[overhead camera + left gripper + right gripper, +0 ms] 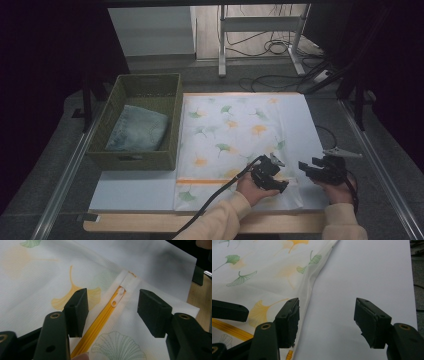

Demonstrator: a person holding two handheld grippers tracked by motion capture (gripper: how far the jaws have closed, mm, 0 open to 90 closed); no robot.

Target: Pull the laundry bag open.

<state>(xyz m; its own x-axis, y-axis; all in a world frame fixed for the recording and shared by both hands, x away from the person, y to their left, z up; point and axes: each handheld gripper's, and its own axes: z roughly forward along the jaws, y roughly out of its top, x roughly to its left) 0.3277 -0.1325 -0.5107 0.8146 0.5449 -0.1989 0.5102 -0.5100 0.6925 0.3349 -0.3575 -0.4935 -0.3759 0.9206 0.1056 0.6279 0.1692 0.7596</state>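
Surface: white board (140,192) on a wooden table (150,223); cables on the floor behind.
Left gripper (112,312): open, nothing gripped; the zipper pull (117,298) lies between its jaws.
Right gripper (327,315): open above the board, the pillowcase (235,130) edge by its left jaw.

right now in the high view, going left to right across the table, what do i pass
green woven basket holding folded denim → ginkgo-print cloth with its yellow zipper → left tool, open over the cloth's near corner → right tool, open at the cloth's edge
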